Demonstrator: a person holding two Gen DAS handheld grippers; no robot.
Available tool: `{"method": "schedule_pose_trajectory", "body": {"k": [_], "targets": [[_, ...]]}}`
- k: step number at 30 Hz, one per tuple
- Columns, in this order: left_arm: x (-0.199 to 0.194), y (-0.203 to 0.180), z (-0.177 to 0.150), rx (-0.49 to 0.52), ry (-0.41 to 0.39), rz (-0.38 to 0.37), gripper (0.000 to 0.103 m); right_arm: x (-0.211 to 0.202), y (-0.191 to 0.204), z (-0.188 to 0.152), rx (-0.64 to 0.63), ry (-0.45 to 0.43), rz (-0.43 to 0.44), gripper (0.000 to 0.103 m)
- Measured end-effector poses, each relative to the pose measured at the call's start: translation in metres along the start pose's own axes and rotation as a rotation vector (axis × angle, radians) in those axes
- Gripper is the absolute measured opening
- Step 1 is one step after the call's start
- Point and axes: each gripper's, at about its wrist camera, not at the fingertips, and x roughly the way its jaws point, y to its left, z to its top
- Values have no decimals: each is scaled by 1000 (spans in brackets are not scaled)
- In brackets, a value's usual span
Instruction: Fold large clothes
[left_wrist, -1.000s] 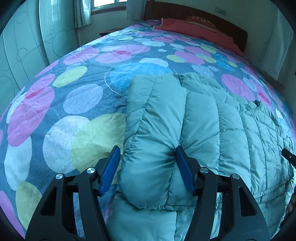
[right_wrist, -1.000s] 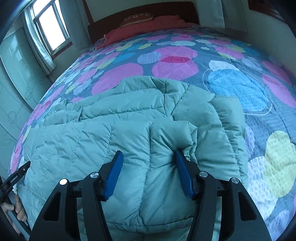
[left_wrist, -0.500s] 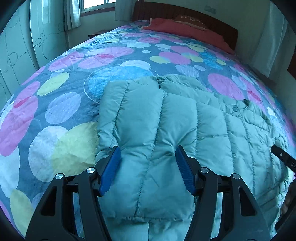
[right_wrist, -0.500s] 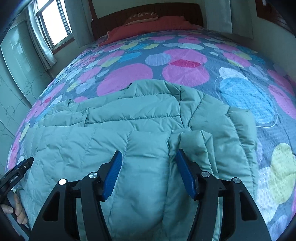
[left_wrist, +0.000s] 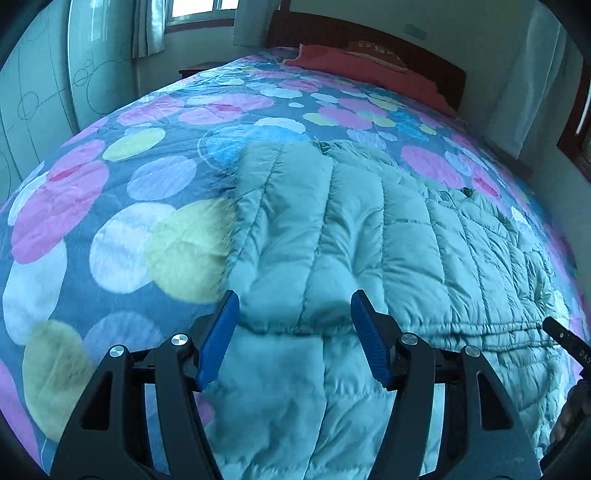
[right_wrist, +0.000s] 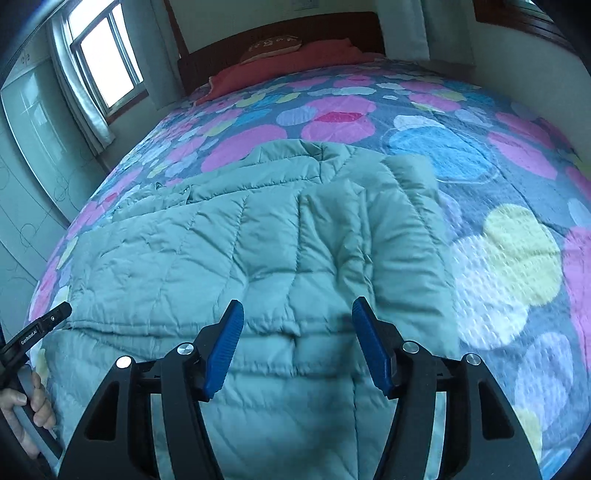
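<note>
Jacket (left_wrist: 369, 229): quilted, pale green, spread flat on the bed (left_wrist: 122, 177), long axis running across from one gripper to the other. A folded-over panel lies on its edge nearest both cameras.
Left gripper (left_wrist: 294, 317): jaws apart, holding nothing, hovering just above that panel's hem.
Right gripper (right_wrist: 297, 325): jaws apart, holding nothing, over the same hem.
Judgement: neither hand is nearer; the jacket lies directly ahead of and below both.
</note>
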Motion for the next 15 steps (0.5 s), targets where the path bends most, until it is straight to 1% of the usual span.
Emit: {"method": "schedule_pose_trajectory", "body": {"k": [4,8,11,15], "targets": [[-33,30,-34,-85,18,-9,63,-36,-26,-41,55,9,-18,61],[-62,66,-70,-195,53,-20,63,-69,-59,-81,155,22,-24,61],[-83,91,-95,-277,68,-21,63,-90,-80,-106,219,19,-27,61],[-107,117,-126,-404,87,-44,63,-110,-98,-132,277,6,-32,61]]}}
